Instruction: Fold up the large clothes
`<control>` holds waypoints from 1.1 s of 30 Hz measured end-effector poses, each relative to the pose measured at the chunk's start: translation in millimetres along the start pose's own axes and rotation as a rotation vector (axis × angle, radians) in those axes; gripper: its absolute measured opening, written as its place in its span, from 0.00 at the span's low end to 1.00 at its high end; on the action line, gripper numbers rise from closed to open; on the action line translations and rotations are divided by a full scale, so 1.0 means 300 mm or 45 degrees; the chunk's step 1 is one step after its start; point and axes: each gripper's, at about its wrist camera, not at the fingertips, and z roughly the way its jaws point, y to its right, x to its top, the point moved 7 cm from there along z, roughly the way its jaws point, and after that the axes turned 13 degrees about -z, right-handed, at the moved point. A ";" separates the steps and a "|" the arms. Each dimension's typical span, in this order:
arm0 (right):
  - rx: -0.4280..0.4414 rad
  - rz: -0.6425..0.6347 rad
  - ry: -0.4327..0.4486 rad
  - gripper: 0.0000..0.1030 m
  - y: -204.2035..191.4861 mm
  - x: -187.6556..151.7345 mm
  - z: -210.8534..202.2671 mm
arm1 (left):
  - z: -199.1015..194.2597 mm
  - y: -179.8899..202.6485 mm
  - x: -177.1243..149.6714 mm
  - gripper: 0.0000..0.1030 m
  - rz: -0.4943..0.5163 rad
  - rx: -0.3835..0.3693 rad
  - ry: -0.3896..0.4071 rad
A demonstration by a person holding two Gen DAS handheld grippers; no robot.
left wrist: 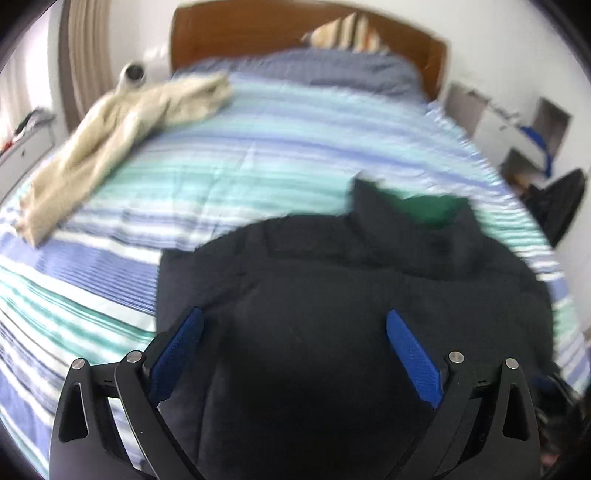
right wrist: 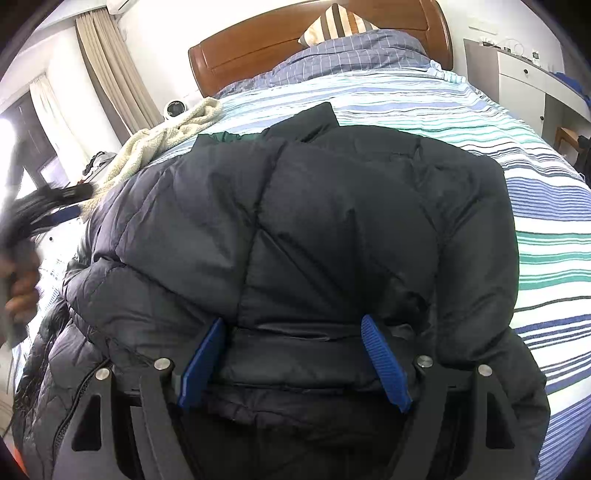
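Observation:
A large black quilted puffer jacket with a green lining lies on the striped bed, its collar toward the headboard. It also shows in the left wrist view, blurred. My left gripper is open above the jacket, blue pads wide apart, nothing between them. My right gripper is open, its blue pads on either side of the jacket's near hem fold. The left gripper, in a hand, shows blurred at the left edge of the right wrist view.
A cream fleece garment lies on the bed's far left side; it also shows in the right wrist view. Striped bedspread, wooden headboard, pillow. White cabinets stand to the right.

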 end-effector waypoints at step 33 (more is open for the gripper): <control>-0.104 -0.035 -0.095 0.76 -0.029 0.008 -0.049 | -0.609 -0.264 -0.837 0.99 0.454 0.047 -0.316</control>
